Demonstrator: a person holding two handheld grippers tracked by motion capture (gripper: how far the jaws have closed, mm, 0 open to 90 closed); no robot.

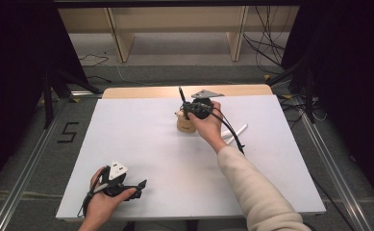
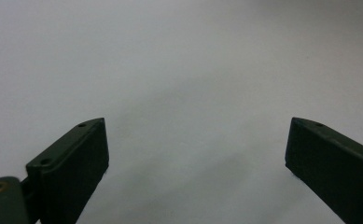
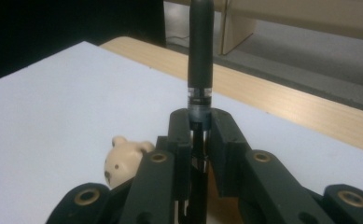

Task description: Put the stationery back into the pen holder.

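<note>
My right gripper [image 1: 188, 107] [image 3: 200, 122] is shut on a black pen [image 3: 200, 56], which stands upright between the pads with its upper end rising past the jaws. The pen [image 1: 180, 95] hangs over a tan bear-shaped holder [image 1: 185, 123] at the far middle of the white table. The bear's head [image 3: 121, 157] peeks out to the left below the jaws. My left gripper [image 1: 137, 188] rests near the table's front left edge; its jaws stand wide open over bare white surface, nothing between them [image 2: 195, 149].
Two white pens [image 1: 235, 133] lie on the table [image 1: 141, 134] right of the holder, under the right gripper's cable. A wooden strip [image 1: 146, 91] runs along the table's far edge. Shelving legs and cables stand on the floor beyond.
</note>
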